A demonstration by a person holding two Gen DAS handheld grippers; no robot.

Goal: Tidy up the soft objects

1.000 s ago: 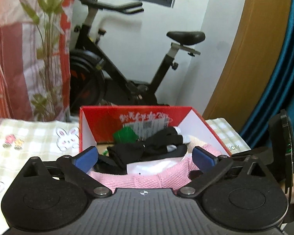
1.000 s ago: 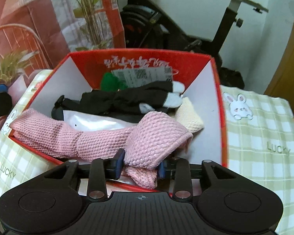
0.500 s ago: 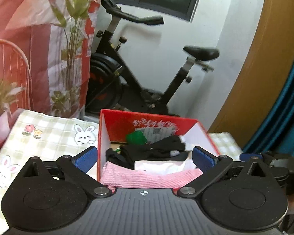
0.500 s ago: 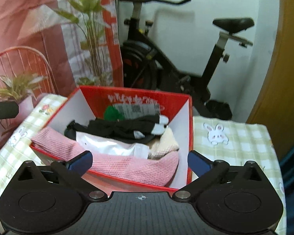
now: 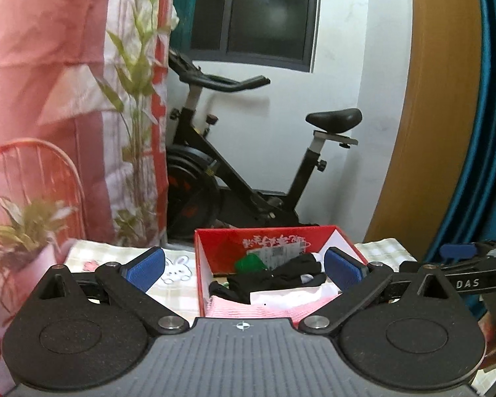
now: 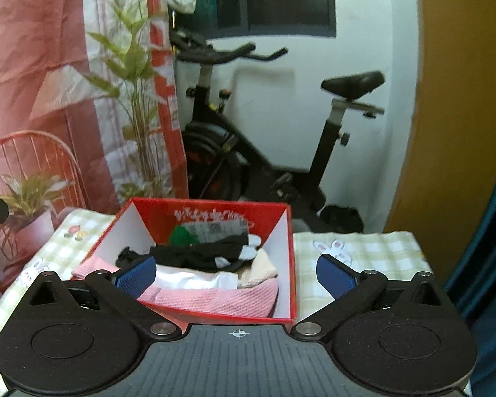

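Both grippers have pulled back and up from the box, and the right gripper (image 6: pixel 236 274), clamped on the pink knit a second ago, now hangs with its jaws spread wide and nothing between them. Left gripper (image 5: pixel 244 269) is the same story: wide open, empty, hovering short of the near wall.

Nearest in, the pink knit (image 6: pixel 215 301) lies across the front of the red box (image 6: pixel 289 264), its long axis running left to right along the near wall, one end spilling over the left rim. Just behind it sits a white piece (image 6: pixel 195 279), then a cream cloth (image 6: pixel 259 268) tucked toward the right wall. Black socks (image 6: pixel 201 253) stretch across the middle, also left to right, and a green item (image 6: pixel 182 235) peeks out at the back. Everything soft in view is inside the box, which stands on the checked tablecloth (image 6: pixel 380 251).

From either claw the box is straight ahead and below, and the right one looks the nearer. If anything needs fixing, it is probably that overhanging pink end, which lies on the left gripper's side. Beyond the table stands an exercise bike (image 6: pixel 264 152).
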